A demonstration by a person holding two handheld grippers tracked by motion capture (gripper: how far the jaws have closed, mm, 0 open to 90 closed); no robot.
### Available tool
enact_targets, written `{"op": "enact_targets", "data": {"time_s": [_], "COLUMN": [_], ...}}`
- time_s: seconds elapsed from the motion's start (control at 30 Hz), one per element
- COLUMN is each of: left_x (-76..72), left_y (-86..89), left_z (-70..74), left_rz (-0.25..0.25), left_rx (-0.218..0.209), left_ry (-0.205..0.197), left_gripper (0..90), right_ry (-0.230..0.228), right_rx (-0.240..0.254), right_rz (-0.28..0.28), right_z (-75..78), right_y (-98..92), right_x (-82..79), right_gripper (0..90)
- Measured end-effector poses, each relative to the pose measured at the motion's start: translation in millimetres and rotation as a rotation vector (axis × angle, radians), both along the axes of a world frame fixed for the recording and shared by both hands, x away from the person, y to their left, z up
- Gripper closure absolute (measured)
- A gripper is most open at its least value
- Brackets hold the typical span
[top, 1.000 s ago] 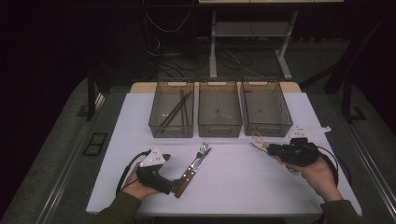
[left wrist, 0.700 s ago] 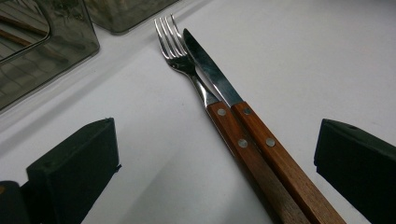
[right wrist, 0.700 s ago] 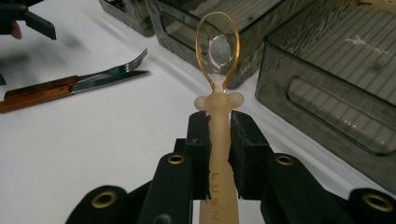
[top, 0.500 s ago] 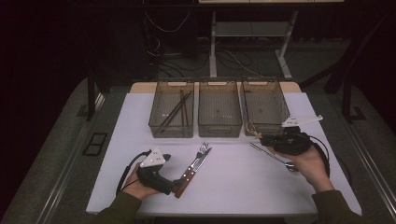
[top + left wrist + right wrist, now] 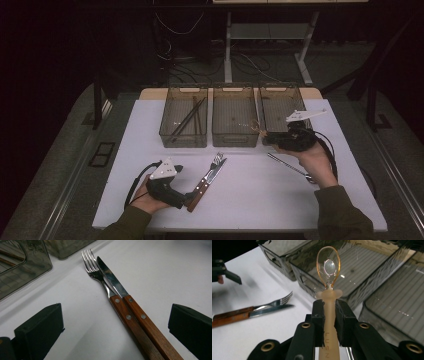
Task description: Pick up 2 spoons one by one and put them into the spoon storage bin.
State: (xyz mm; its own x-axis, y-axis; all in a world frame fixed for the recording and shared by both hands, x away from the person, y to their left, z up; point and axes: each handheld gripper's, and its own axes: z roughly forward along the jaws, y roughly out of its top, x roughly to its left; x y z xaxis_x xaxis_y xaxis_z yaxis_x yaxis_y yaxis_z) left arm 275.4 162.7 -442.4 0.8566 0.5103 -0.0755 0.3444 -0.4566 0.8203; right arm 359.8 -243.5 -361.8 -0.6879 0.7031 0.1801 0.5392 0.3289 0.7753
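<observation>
A white counter (image 5: 250,195) carries three clear, smoke-tinted bins set side by side along its far edge. The left bin (image 5: 184,122) holds dark chopsticks (image 5: 189,119) lying lengthwise; the middle bin (image 5: 235,121) and the right bin (image 5: 281,107) look bare apart from small specks. The right hand-held gripper (image 5: 265,137) is held sideways above the counter, just in front of the gap between the middle and right bins, pointing left. Its jaws are clamped narrowly on the pale cream handle of a small spoon (image 5: 328,290), whose clear, amber-rimmed bowl sticks out past the jaw tips, toward the bins. Below that hand, a slim metal utensil (image 5: 287,166) lies at a slant on the counter; its kind is hard to tell. The left hand-held gripper (image 5: 192,199) rests low on the near left part of the counter, its jaws standing wide apart with nothing pressed between them. A fork (image 5: 100,277) and a knife (image 5: 112,280), both with brown wooden riveted handles, lie touching side by side between those open jaws, tips pointing toward the bins.
</observation>
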Motion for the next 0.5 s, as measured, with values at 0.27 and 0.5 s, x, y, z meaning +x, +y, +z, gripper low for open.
{"op": "enact_targets", "data": {"time_s": [0.27,0.5], "left_x": [-0.7,-0.6], "left_y": [-0.3,-0.2], "left_z": [0.1,0.4], "left_rz": [0.0,-0.005], "left_rx": [0.0,0.001], "left_ry": [0.0,-0.002], "left_gripper": [0.0,0.0], "right_ry": [0.012,0.034], "right_rx": [-0.017,-0.018], "right_rz": [0.005,-0.002], "right_z": [14.6,19.6], "right_y": [23.3,40.1], "right_x": [23.2,47.6], "right_gripper": [78.4,78.4]}}
